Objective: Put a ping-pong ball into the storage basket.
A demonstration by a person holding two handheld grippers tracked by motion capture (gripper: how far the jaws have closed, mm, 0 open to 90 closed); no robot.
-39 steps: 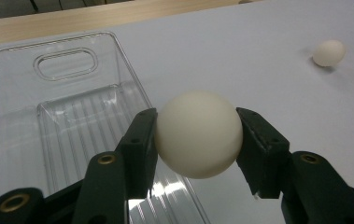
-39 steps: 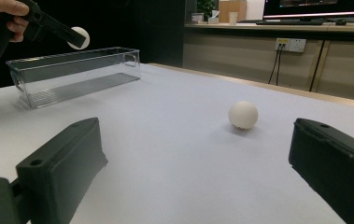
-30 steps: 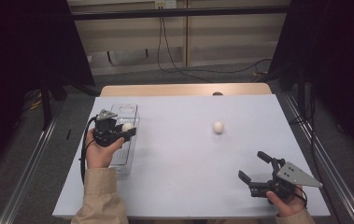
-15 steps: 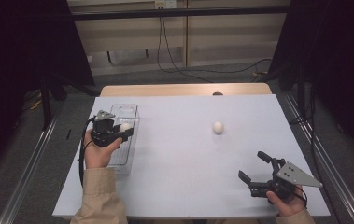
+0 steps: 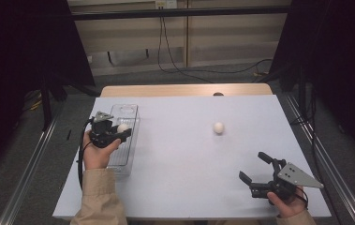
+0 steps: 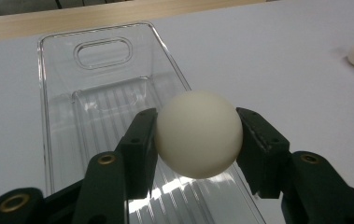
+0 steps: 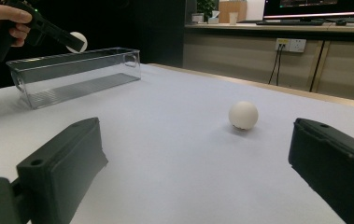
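We see the left hand-held gripper (image 5: pixel 119 133) clamped on a white ball (image 6: pixel 198 133), with one black pad pressing each side of it. In the high view this ball (image 5: pixel 122 127) hangs above the clear bin (image 5: pixel 124 161), over its far half, and in the right gripper view it sits above the bin's rim rather than inside it. The bin (image 6: pixel 58 112) is a long transparent container with a ribbed floor and a slotted handle at its far end; it stands on the left part of the white desk (image 5: pixel 189 159). We see the right hand-held gripper (image 5: pixel 255 167) with its jaws standing wide apart and nothing between them, low over the desk's near right corner. A second ball (image 5: pixel 218 127) rests on the desk right of centre, well apart from the bin and from both grippers. In the right gripper view this second ball (image 7: pixel 243 115) lies ahead, between the two jaws' lines.
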